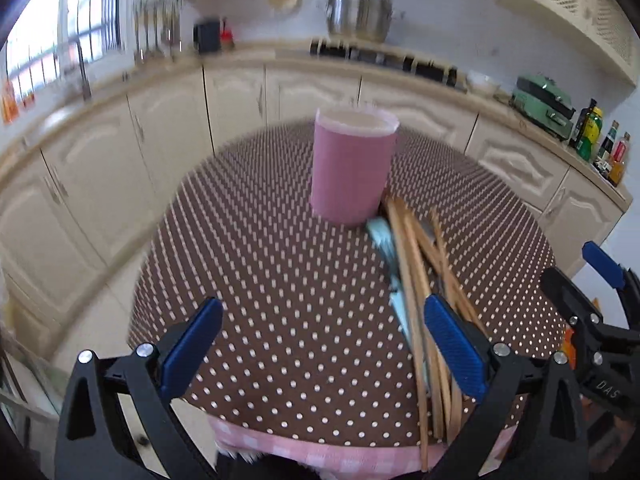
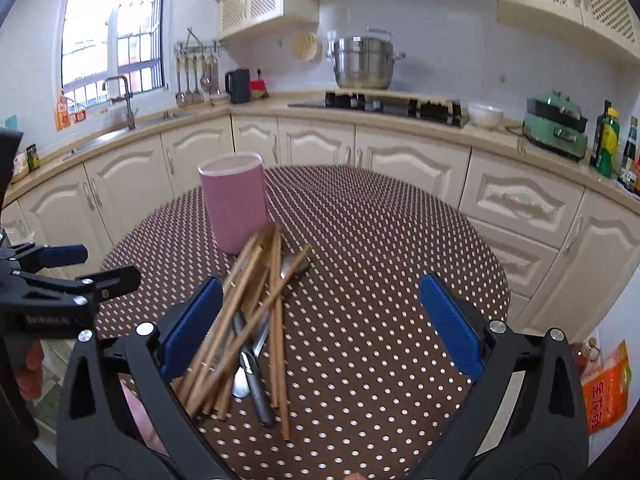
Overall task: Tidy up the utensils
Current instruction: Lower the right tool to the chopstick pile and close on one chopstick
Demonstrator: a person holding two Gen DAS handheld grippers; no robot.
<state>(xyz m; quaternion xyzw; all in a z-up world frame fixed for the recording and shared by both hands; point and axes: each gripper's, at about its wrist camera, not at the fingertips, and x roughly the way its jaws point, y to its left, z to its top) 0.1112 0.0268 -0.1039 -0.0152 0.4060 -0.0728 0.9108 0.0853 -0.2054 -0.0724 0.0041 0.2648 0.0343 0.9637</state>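
Light, stiff, slippery wooden chopsticks (image 2: 256, 304) lie crossed ahead of the right hand-held gripper (image 2: 320, 320), jaws apart and empty like the left hand-held gripper (image 1: 320, 344), best pinched mid-length.

One holder, one heap of utensils, my two grippers.

On the brown polka-dot round table (image 2: 380, 240) I count one pink cylindrical utensil holder (image 2: 236, 204) and one loose pile of long wooden chopsticks (image 2: 256, 300); they overlap too much for me to number the sticks exactly, though I see several. Among them lie at least two grey metal utensils (image 2: 256, 380), and my left view shows one pale blue flat piece (image 1: 384, 240).
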